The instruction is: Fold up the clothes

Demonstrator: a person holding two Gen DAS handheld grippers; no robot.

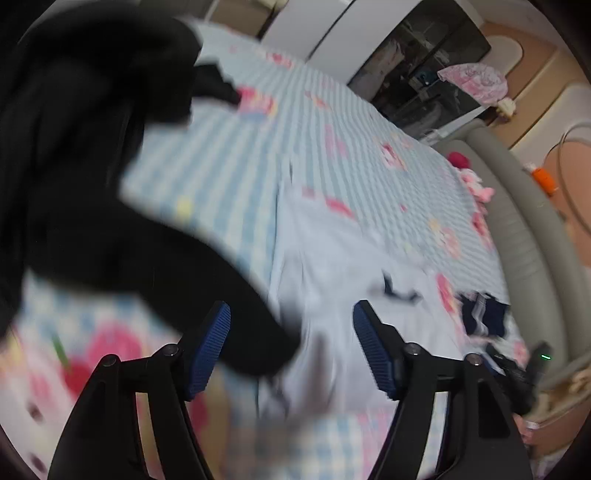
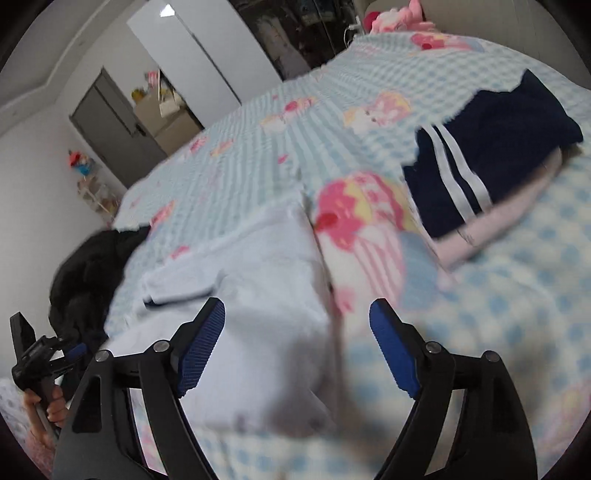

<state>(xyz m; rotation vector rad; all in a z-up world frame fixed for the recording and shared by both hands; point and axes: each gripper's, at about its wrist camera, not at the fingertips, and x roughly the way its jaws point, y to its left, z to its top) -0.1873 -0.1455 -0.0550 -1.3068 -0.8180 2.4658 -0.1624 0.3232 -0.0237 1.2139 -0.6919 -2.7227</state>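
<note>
A pale blue garment [image 2: 258,280] lies flat on the checked bed cover [image 2: 258,129], its folded edge running up the middle. My right gripper [image 2: 297,314] hangs open just above its near right part, with nothing between the blue pads. In the left wrist view the same garment [image 1: 332,266] lies ahead of my left gripper [image 1: 291,325], which is open and empty too. A blurred black garment [image 1: 92,147] fills that view's left side and reaches down past the left finger. Navy shorts with white stripes [image 2: 498,147] lie folded on a pale pink garment [image 2: 491,229].
A pile of black clothes [image 2: 88,273] sits at the bed's left edge. A hand [image 2: 51,406] holds the left gripper at lower left. A padded beige headboard [image 1: 517,206] with pink plush toys [image 1: 476,184] bounds the bed. White wardrobes [image 1: 306,26] and a grey door [image 2: 110,122] stand beyond.
</note>
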